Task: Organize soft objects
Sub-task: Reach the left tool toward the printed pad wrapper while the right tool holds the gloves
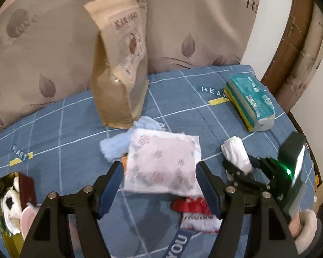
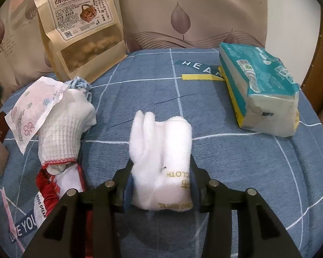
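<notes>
Right gripper: jaws closed on the rolled white towel, gripped at its near end so the roll keeps its shape above the blue bed cover. Left gripper: jaws wide apart, holding nothing, straddling the pink printed packet, apparently lined up for pickup. Tissue pack sits well apart.

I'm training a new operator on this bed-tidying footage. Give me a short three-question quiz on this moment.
1. True or false: the right gripper is shut on the white towel.
2. What lies between the left gripper's open fingers? A) tissue pack B) floral packet C) snack bag
3. Fill in: the tissue pack lies on the bed's ___ side in the right wrist view.

Key: 1 true; 2 B, the floral packet; 3 right.
</notes>
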`<state>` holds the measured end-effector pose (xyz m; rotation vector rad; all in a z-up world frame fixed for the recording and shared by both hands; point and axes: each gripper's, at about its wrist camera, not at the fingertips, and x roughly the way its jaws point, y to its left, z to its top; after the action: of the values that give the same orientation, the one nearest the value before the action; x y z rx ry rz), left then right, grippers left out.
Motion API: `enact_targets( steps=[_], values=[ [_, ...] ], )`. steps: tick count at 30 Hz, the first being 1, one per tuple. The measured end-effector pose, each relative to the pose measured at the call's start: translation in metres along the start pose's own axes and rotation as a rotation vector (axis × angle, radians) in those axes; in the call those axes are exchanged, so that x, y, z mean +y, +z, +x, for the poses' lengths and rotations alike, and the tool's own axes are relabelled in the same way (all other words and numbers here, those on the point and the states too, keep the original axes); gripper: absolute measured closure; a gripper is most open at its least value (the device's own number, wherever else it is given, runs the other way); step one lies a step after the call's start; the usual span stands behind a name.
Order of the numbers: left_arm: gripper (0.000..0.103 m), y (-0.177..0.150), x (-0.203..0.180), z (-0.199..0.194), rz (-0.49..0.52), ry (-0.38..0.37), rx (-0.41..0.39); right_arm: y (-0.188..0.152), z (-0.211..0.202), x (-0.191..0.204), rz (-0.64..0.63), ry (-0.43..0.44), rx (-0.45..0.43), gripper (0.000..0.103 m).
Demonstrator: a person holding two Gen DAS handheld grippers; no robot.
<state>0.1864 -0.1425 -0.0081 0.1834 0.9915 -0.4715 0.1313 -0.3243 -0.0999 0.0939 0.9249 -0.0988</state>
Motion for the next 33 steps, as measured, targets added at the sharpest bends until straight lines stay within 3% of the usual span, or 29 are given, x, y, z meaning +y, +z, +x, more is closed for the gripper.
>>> enact_targets(
  steps=[7,11,18,20,22,23,26,33],
  values=[
    [0.032,0.007,-0.001,0.040,-0.006,0.060,0.060,-0.001,0.000,0.000,0.007,0.010,-0.001,0.060],
    [0.026,0.003,0.005,0.051,-0.029,0.048,0.069,0.000,0.000,0.000,0.014,0.016,-0.002,0.059],
    [0.025,-0.010,0.018,0.049,-0.075,-0.018,0.046,0.000,-0.002,0.000,0.016,0.019,-0.003,0.059],
    [0.040,-0.012,0.016,0.048,-0.065,-0.024,0.041,0.000,-0.002,0.000,0.016,0.020,-0.003,0.058],
    [0.081,-0.014,0.013,0.045,-0.049,-0.071,0.047,0.000,-0.002,0.000,0.016,0.019,-0.003,0.058],
    [0.091,-0.015,0.011,0.045,-0.045,-0.074,0.055,0.000,-0.002,-0.001,0.016,0.019,-0.003,0.058],
    [0.103,-0.018,0.004,0.041,-0.016,-0.068,0.046,0.000,-0.002,-0.001,0.017,0.020,-0.003,0.058],
    [0.103,-0.023,0.002,0.022,-0.006,-0.075,0.005,0.000,-0.001,0.000,0.019,0.022,-0.003,0.058]
  ],
)
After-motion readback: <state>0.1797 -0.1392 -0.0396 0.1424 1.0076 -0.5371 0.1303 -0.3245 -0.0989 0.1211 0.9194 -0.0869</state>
